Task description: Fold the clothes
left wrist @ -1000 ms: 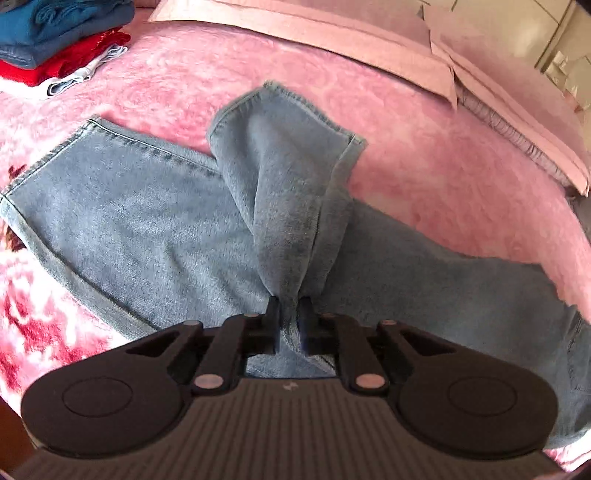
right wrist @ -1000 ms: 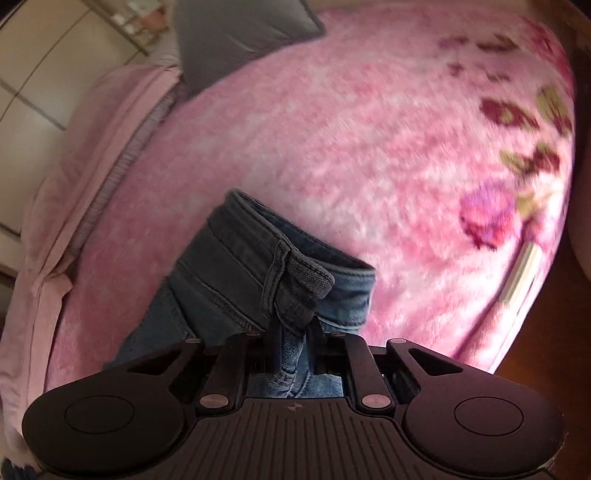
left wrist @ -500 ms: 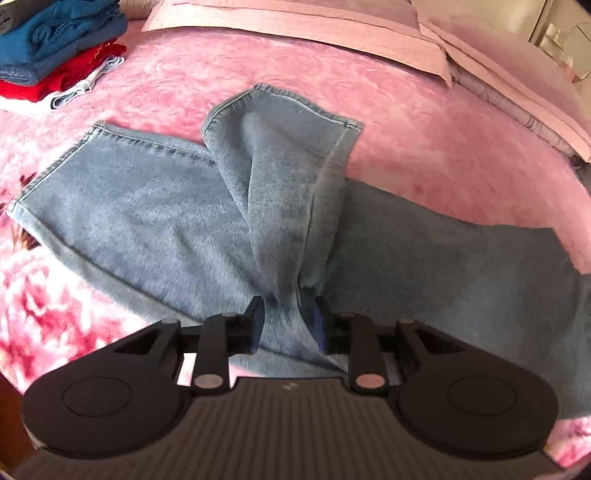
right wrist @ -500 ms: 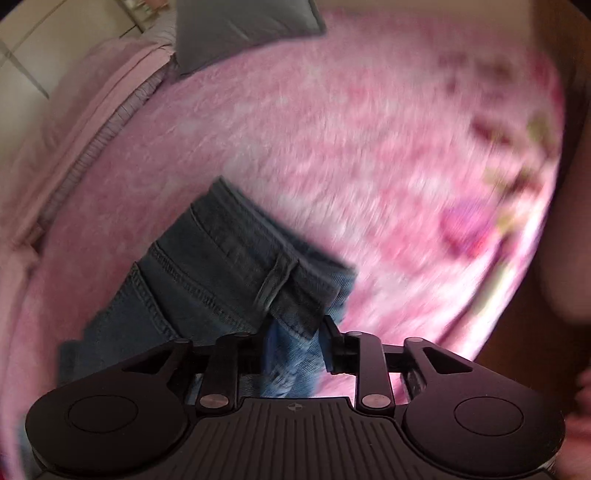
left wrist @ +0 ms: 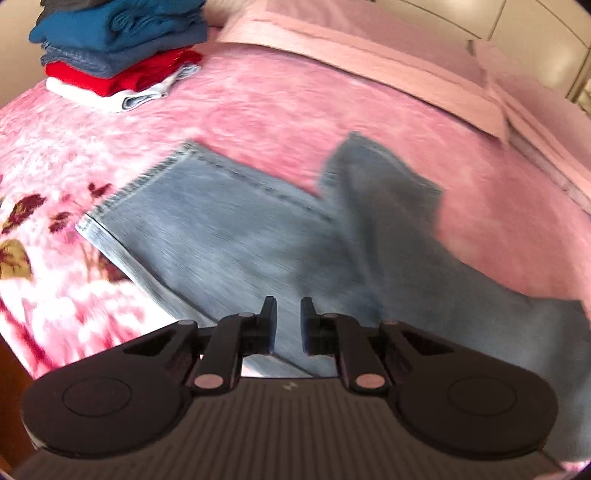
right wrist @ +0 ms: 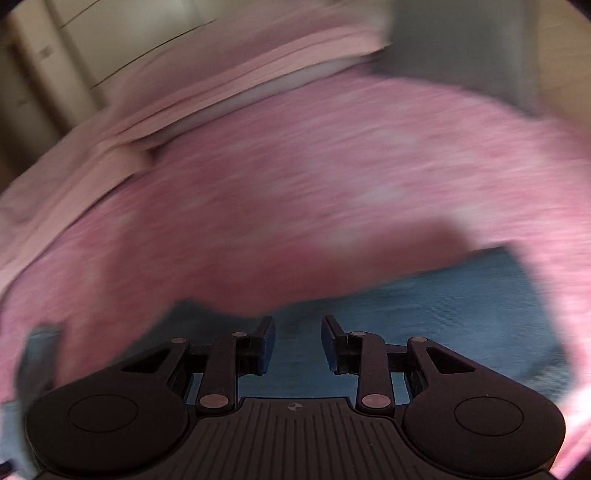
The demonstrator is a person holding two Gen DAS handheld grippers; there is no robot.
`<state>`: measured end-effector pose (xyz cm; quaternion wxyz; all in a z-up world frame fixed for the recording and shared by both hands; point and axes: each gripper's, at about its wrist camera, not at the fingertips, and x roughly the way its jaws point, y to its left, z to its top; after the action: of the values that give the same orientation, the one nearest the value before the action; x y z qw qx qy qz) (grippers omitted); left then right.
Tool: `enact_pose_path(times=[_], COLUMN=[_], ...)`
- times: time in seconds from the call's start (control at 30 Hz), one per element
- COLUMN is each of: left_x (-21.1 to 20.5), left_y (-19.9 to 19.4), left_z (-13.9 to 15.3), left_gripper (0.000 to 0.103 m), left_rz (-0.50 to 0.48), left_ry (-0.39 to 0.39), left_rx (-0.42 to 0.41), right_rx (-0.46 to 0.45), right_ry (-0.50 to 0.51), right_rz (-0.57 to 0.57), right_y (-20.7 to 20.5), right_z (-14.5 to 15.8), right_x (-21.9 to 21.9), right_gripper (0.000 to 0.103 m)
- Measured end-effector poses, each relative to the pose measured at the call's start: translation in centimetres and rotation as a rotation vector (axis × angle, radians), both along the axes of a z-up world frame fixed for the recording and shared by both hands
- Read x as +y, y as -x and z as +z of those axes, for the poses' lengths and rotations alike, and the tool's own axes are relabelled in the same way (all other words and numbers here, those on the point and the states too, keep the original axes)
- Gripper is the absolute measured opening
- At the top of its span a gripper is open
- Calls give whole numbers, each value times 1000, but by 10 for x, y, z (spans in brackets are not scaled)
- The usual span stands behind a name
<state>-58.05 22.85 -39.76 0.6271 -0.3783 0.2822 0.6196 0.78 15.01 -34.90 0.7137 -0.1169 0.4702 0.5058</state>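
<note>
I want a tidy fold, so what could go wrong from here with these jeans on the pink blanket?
1. The light blue denim jeans have one leg lying askew over the other; folding on may lock in a crooked, lumpy fold.
2. Their near edge seems close to the side of the pink floral blanket, so a tug that way might slide them off.

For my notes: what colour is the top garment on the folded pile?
Dark blue top garment, clearest in the left wrist view.

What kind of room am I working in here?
Most likely a bedroom: jeans lie on a bed with a pink blanket, pillows at its head, and a stack of folded clothes.
</note>
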Motion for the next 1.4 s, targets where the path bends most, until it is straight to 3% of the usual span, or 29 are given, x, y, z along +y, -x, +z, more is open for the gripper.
enact_pose_path(times=[0.13, 0.23, 0.4, 0.5, 0.67, 0.73, 0.77, 0.8, 0.87, 1.0, 1.1, 1.17, 1.23, 1.3, 1.33, 1.37, 1.4], left_x=[24, 36, 51, 52, 48, 47, 47, 48, 49, 48, 47, 45, 42, 39, 37, 35, 34], left_y=[39, 76, 146, 166, 187, 193, 197, 200, 206, 219, 231, 238, 243, 248, 251, 253, 254], left_z=[-23, -20, 4, 22, 32, 31, 29, 28, 27, 35, 44, 48, 52, 54, 53, 53, 52], left_gripper=[4, 3, 3, 3, 3, 3, 3, 3, 3, 3, 3, 3, 3, 3, 3, 3, 3], left_rz=[-8, 20, 156, 137, 147, 161, 167, 172, 178, 182, 198, 207, 209, 212, 215, 218, 213], left_ry=[17, 3, 32, 20, 26, 34, 38, 41, 44, 19, -1, -9, -14, -15, -12, -9, -3], left_rx=[82, 113, -27, -75, -177, -220, -239, -258, -275, -315, -352, -372, -378, -383, -384, -385, -386], right_rx=[107, 198, 439, 584, 707, 707, 717, 728, 679, 595, 561, 504, 437, 365, 326, 286, 244], right_ry=[-14, -17, 2, 10, 66, 69, 82, 92, 43, -287, -477, -524, -493, -359, -273, -187, -111], right_rz=[113, 164, 196, 183, 170, 226, 271, 300, 334, 393, 502, 636, 769, 875, 921, 966, 1000], right_y=[53, 91, 163, 203, 255, 272, 281, 288, 300, 306, 319, 341, 370, 405, 424, 443, 459], right_z=[-15, -26, -61, -89, -126, -128, -128, -127, -113, -31, 32, 63, 73, 55, 40, 26, 11], right_x=[51, 81, 126, 150, 183, 193, 198, 200, 198, 179, 164, 156, 149, 141, 138, 134, 129], right_gripper=[32, 32, 33, 46, 48, 45, 16, 3, 2, 2, 2, 2, 3, 7, 22, 46, 56])
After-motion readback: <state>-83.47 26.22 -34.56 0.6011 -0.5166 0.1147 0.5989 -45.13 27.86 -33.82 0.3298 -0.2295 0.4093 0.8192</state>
